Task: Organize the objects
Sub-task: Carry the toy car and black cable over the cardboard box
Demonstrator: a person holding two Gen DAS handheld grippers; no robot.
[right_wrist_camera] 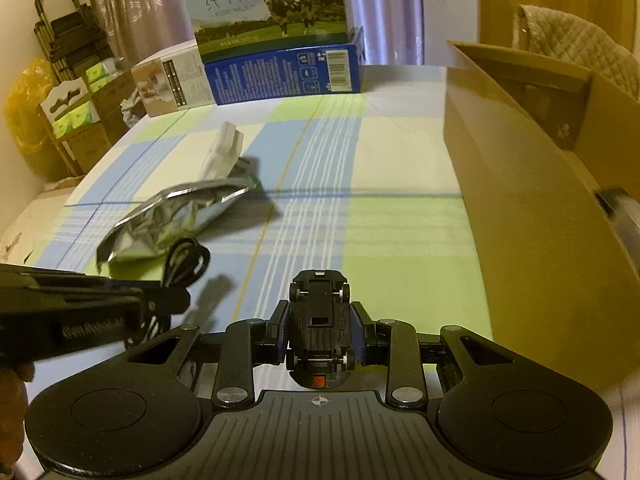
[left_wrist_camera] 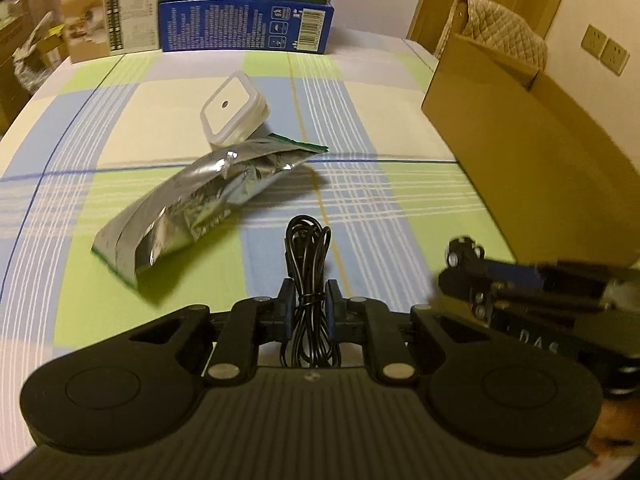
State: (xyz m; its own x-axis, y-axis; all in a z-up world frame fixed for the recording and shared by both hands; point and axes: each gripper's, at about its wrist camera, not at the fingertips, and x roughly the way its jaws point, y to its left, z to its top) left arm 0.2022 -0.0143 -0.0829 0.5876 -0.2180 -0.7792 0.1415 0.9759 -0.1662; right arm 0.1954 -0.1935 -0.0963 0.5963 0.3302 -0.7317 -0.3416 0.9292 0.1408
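Note:
A bundled black cable [left_wrist_camera: 308,264] is pinched between the fingers of my left gripper [left_wrist_camera: 309,296], which is shut on it above the checked cloth. My right gripper [right_wrist_camera: 319,320] is shut on a small black toy car [right_wrist_camera: 318,312], held underside up. In the left wrist view the right gripper [left_wrist_camera: 480,280] comes in from the right with the car [left_wrist_camera: 462,254] at its tip. The right wrist view shows the left gripper [right_wrist_camera: 168,296] and cable [right_wrist_camera: 186,260] at the left. A crumpled silver foil pouch [left_wrist_camera: 200,204] [right_wrist_camera: 172,216] and a white square plug-in device [left_wrist_camera: 234,110] [right_wrist_camera: 224,148] lie on the cloth.
An open cardboard box [right_wrist_camera: 540,200] [left_wrist_camera: 540,160] stands along the right side of the bed. A blue milk carton box [right_wrist_camera: 276,40] [left_wrist_camera: 244,20] and a smaller box [right_wrist_camera: 172,84] stand at the far edge. Cartons and a folding trolley [right_wrist_camera: 68,36] are stacked off the left side.

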